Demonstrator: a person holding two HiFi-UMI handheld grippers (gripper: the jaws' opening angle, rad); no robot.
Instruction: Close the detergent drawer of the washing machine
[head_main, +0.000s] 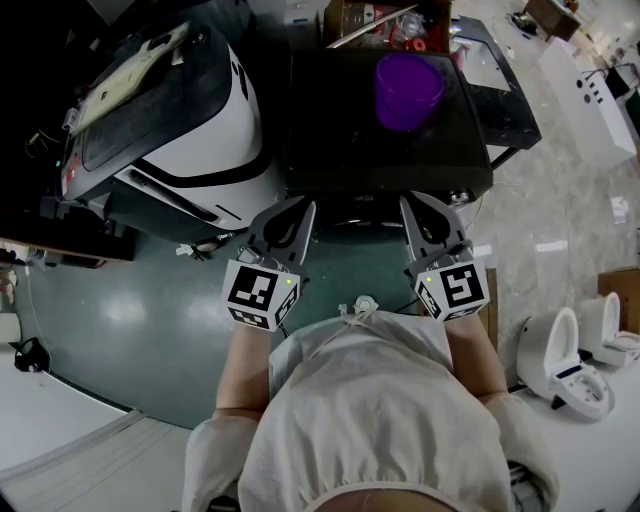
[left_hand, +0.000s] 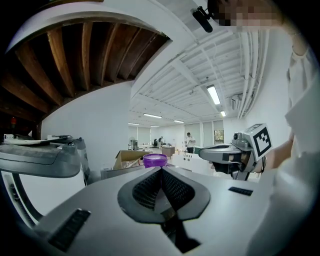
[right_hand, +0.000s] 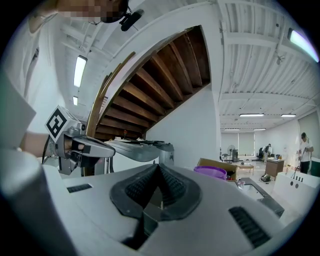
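Observation:
The black washing machine (head_main: 340, 150) stands straight ahead of me, its flat top seen from above, with a purple cup (head_main: 408, 90) on it. Its front face is in shadow, and I cannot make out the detergent drawer in any view. Both grippers are held close to my chest, just short of the machine's front edge. My left gripper (head_main: 290, 215) and right gripper (head_main: 428, 215) are both shut on nothing. Their ribbed pads meet in the left gripper view (left_hand: 161, 171) and the right gripper view (right_hand: 159, 167). The purple cup (left_hand: 155, 160) also shows beyond the jaws.
A white and black machine (head_main: 190, 130) with a dark lid stands left of the washing machine. White toilet-like units (head_main: 575, 350) sit at the right on pale floor. A cardboard box (head_main: 370, 15) is behind the machine. Green floor (head_main: 120, 310) lies below left.

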